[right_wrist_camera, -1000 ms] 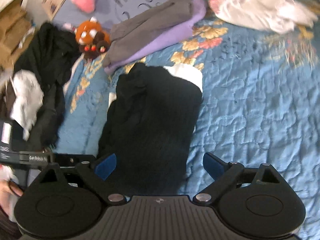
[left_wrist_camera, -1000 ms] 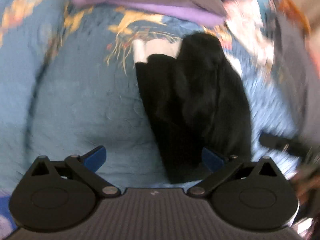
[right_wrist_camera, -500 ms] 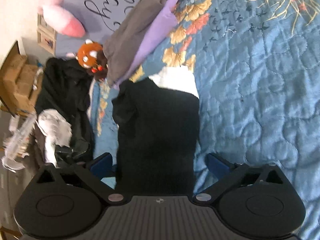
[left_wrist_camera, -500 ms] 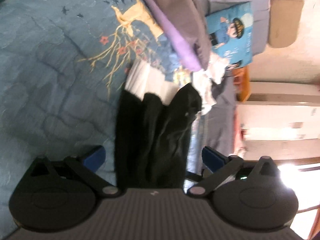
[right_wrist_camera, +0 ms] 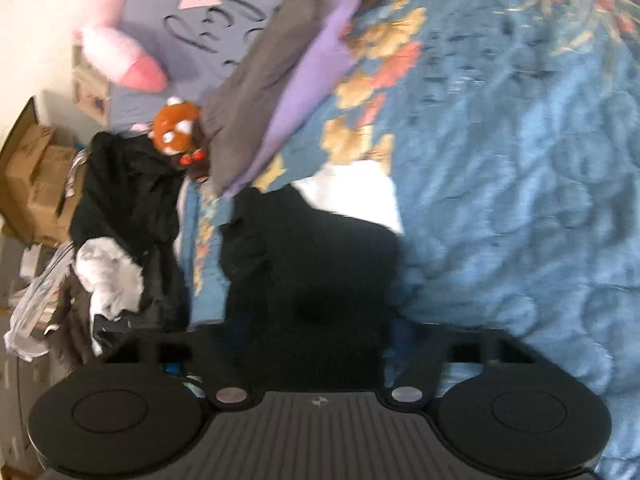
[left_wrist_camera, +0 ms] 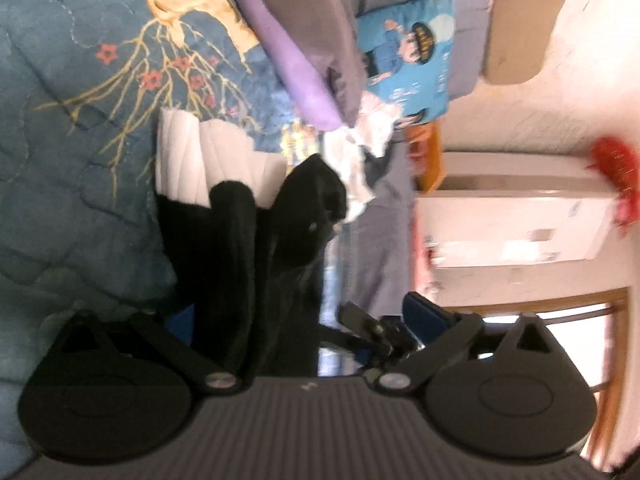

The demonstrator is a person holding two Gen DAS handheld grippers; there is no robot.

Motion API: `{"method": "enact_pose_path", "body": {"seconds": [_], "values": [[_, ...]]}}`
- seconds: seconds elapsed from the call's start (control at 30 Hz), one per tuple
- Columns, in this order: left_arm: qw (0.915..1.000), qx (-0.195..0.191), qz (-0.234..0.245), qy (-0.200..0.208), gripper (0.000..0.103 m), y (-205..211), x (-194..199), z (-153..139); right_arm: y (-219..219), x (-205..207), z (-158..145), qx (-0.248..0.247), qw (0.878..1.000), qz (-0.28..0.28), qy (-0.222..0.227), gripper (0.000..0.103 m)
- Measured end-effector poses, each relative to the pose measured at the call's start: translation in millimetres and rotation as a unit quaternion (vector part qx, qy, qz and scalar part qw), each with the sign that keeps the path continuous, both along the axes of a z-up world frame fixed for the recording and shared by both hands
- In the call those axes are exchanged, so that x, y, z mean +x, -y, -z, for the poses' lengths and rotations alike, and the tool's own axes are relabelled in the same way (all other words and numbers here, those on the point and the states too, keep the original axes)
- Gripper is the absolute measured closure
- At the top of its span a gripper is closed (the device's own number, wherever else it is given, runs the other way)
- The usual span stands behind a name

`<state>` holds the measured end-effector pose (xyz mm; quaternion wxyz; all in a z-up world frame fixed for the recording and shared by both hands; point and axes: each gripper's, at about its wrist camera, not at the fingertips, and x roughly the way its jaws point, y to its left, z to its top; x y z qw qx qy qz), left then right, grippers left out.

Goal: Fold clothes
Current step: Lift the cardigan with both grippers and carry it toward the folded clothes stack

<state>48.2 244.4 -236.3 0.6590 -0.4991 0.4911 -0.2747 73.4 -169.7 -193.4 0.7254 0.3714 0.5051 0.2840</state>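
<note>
Black knit garment point(right_wrist_camera: 312, 280): near edge between closing right gripper point(right_wrist_camera: 316, 344) jaws, apparently pinched, view blurred. Left gripper point(left_wrist_camera: 304, 320) wide, closing, one pad point(left_wrist_camera: 424, 314) clear. Lies at blue quilt point(right_wrist_camera: 520, 200) edge. Seat both grips before lifting.

A black garment point(right_wrist_camera: 312, 276) lies on a blue quilt point(right_wrist_camera: 520, 200), bunched into long soft folds with a rolled ridge running along it point(left_wrist_camera: 234, 264). A white piece point(left_wrist_camera: 200, 168) shows from under its far end. Its near end reaches in between the jaws in both wrist views. Behind it lies a folded grey and purple garment point(right_wrist_camera: 280, 92), apart from the black one.
</note>
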Motion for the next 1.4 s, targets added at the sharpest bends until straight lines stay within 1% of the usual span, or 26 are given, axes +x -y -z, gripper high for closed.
{"method": "enact_pose_path", "body": {"seconds": [0.03,0.07,0.1,0.13,0.17,0.2,0.23,0.3,0.33,0.4,0.47,0.5,0.57,0.6,0.63,0.67,0.77,1.0,1.1,1.23,1.33,1.37,1.4], "values": [[0.9995,0.029,0.001,-0.009,0.028,3,0,-1,3,-2,3,-0.004,1.000,0.004,-0.006,0.077],[0.9982,0.058,0.002,-0.017,0.036,5,-1,-3,6,-4,6,-0.002,1.000,0.008,-0.010,0.078],[0.9959,0.086,0.003,-0.026,0.052,7,-1,-4,6,-6,6,-0.002,1.000,0.011,-0.008,0.079],[0.9934,0.111,0.004,-0.030,0.064,10,-2,-7,7,-8,6,-0.002,1.000,0.015,-0.006,0.081],[0.9899,0.138,0.005,-0.031,0.070,13,-3,-11,8,-10,6,-0.005,1.000,0.018,-0.003,0.082],[0.9859,0.164,0.007,-0.030,0.079,17,-5,-16,4,-12,2,-0.020,1.000,0.017,0.005,0.083],[0.9813,0.190,0.008,-0.028,0.082,21,-6,-22,-2,-14,-4,-0.044,0.999,0.011,0.019,0.083],[0.9686,0.248,0.013,-0.011,0.084,35,-9,-37,-13,-18,-17,-0.091,0.995,-0.001,0.046,0.084],[0.9579,0.286,0.020,0.004,0.084,46,-10,-46,-19,-21,-24,-0.119,0.991,-0.010,0.062,0.084],[0.9313,0.361,0.034,0.034,0.084,69,-15,-63,-31,-25,-37,-0.167,0.982,-0.022,0.083,0.085],[0.9024,0.424,0.045,0.062,0.085,89,-21,-76,-41,-28,-47,-0.208,0.973,-0.029,0.094,0.085],[0.8910,0.446,0.048,0.073,0.087,98,-24,-79,-46,-31,-52,-0.228,0.967,-0.035,0.105,0.085],[0.8679,0.485,0.054,0.093,0.088,115,-31,-84,-58,-36,-60,-0.264,0.955,-0.049,0.128,0.085],[0.8595,0.498,0.055,0.101,0.088,123,-34,-87,-63,-38,-64,-0.281,0.948,-0.056,0.140,0.085],[0.8542,0.506,0.055,0.107,0.090,125,-39,-87,-69,-40,-67,-0.295,0.941,-0.063,0.151,0.085],[0.8506,0.511,0.055,0.111,0.090,127,-42,-88,-73,-42,-69,-0.306,0.936,-0.069,0.161,0.085],[0.8407,0.525,0.053,0.120,0.091,131,-49,-90,-83,-47,-78,-0.325,0.925,-0.081,0.180,0.086],[0.8205,0.553,0.053,0.136,0.091,138,-55,-100,-92,-52,-94,-0.341,0.914,-0.094,0.199,0.086],[0.8134,0.561,0.051,0.144,0.091,143,-58,-106,-95,-57,-100,-0.350,0.908,-0.097,0.210,0.087],[0.8098,0.564,0.049,0.153,0.091,146,-62,-113,-94,-63,-108,-0.355,0.903,-0.093,0.225,0.087],[0.8130,0.560,0.045,0.154,0.091,143,-61,-122,-91,-65,-118,-0.351,0.903,-0.087,0.233,0.087],[0.8132,0.559,0.043,0.156,0.091,141,-60,-128,-91,-64,-124,-0.349,0.902,-0.085,0.238,0.087],[0.8109,0.561,0.040,0.161,0.091,140,-59,-136,-91,-63,-130,-0.347,0.902,-0.083,0.244,0.087]]}}
